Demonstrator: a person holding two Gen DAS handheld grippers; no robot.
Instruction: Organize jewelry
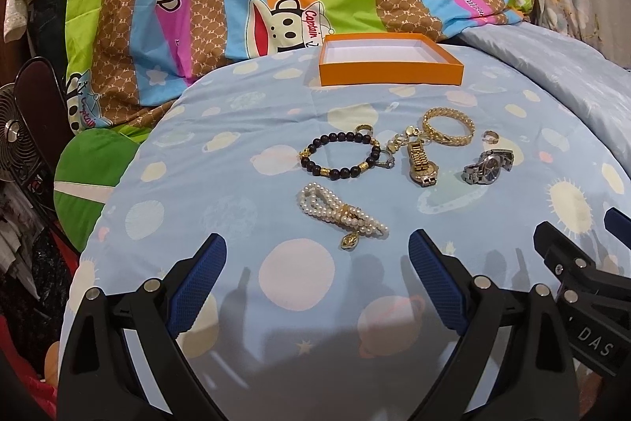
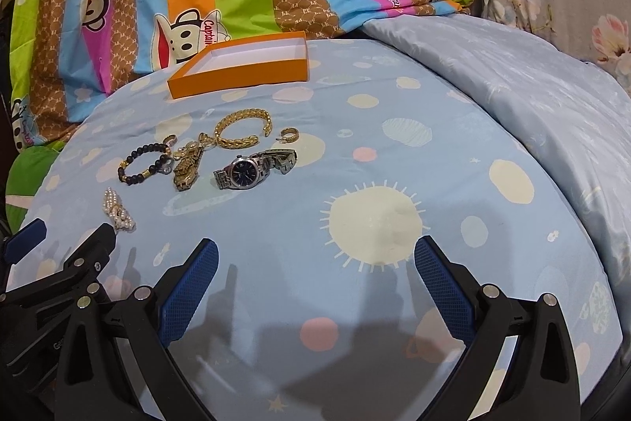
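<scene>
Both grippers, left [image 1: 317,255] and right [image 2: 315,259], hover released and empty over the bed [image 2: 453,184], jewelry [image 1: 398,160] spread at 12 o'clock, orange box [image 1: 390,60] waiting empty behind, likely to receive it.

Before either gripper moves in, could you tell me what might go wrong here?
The gold watch, small rings and beaded bracelet lie touching, so a pinch may drag a neighbour along. The pearl strand is looped and could snag or trail. The soft sheet may bunch between the fingers.
</scene>
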